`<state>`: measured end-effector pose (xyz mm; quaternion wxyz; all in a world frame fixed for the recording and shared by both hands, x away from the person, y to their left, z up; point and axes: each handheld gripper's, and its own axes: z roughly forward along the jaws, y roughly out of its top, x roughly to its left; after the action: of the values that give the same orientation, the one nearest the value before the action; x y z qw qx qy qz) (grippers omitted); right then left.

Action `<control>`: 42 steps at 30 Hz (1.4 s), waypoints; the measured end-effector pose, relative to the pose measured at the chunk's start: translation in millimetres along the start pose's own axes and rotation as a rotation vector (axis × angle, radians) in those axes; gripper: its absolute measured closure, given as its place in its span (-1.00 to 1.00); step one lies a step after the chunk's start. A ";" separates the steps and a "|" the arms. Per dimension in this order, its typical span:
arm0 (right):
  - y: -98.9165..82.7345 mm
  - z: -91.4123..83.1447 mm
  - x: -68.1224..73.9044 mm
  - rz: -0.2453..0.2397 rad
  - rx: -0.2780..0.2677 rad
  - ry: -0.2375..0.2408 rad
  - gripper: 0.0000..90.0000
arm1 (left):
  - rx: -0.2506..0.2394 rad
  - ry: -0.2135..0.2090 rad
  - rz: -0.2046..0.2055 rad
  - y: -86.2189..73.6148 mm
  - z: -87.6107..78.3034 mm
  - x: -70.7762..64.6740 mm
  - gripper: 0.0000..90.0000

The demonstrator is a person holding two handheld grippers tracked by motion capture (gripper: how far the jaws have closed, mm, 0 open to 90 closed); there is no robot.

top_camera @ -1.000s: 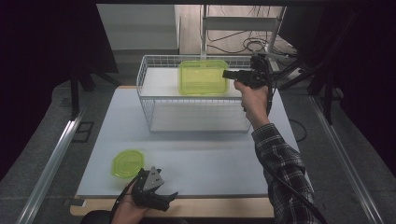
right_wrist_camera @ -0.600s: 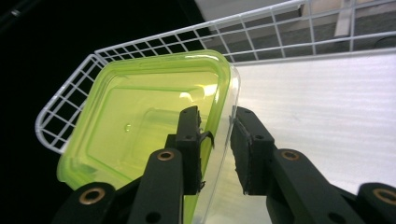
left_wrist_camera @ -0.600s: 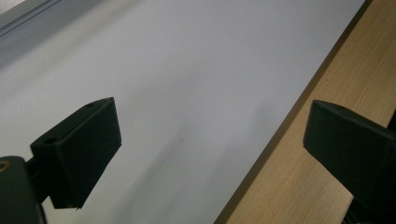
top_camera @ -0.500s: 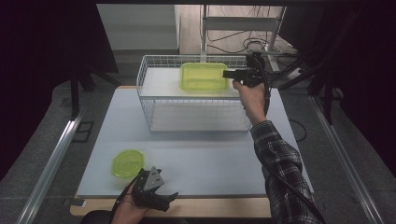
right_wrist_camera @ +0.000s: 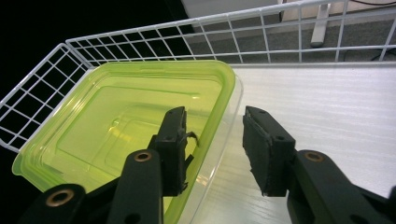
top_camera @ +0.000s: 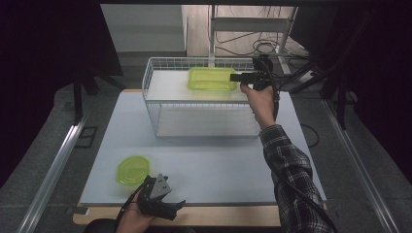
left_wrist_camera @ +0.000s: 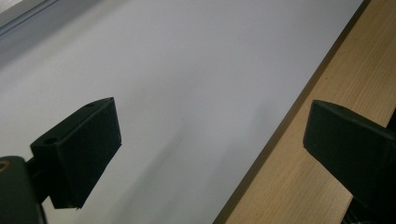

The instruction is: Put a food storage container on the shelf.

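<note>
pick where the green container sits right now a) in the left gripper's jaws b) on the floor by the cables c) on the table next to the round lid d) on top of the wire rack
d, the green container rests on the white top of the wire rack, with the right gripper straddling its near wall, jaws just opened and not pressing it.

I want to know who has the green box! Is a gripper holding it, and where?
No. The right gripper has just been opening; its fingers straddle the rim of the green see-through plastic box without pressing it. The left gripper holds nothing.
</note>
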<state>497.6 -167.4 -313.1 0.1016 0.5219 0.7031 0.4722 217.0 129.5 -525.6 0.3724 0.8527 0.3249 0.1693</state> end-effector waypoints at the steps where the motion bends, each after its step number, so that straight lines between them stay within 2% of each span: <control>1: 0.2 -0.8 0.2 -0.001 -0.004 0.002 0.21 | -0.001 0.000 0.000 0.0 -0.3 0.2 -0.91; 7: -0.3 -8.1 -0.3 -0.024 -0.012 0.039 -0.11 | -0.007 -0.004 -0.005 0.1 -0.7 0.5 -0.92; 8: -0.3 -8.1 -0.3 -0.024 -0.012 0.039 -0.11 | -0.007 -0.004 -0.005 0.1 -0.7 0.5 -0.92; 9: -1.4 -10.8 -0.3 -0.043 -0.006 0.047 -0.21 | -0.017 -0.009 -0.008 0.1 -1.6 1.3 -0.92; 17: -10.8 -21.9 3.8 -0.113 0.002 0.085 -0.46 | -0.059 -0.029 -0.027 -0.4 -3.9 4.5 -0.93; 26: -25.0 -32.5 5.8 -0.170 0.002 0.117 -0.59 | -0.074 -0.039 -0.052 -0.9 -4.7 6.1 -0.94; 34: -41.0 -43.2 12.3 -0.235 0.016 0.145 -0.69 | -0.081 -0.027 -0.050 -1.0 -4.1 5.6 -0.95; 35: -45.8 -46.7 13.6 -0.253 0.013 0.148 -0.71 | -0.077 -0.017 -0.040 -1.1 -3.8 5.3 -0.95; 42: -62.1 -56.2 15.1 -0.286 0.014 0.159 -0.78 | -0.079 -0.003 -0.022 -0.5 -4.2 4.8 -0.97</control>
<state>415.7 -186.8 -325.6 0.1080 0.3781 0.7794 0.4877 218.0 135.3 -523.0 0.4081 0.8340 0.3267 0.1764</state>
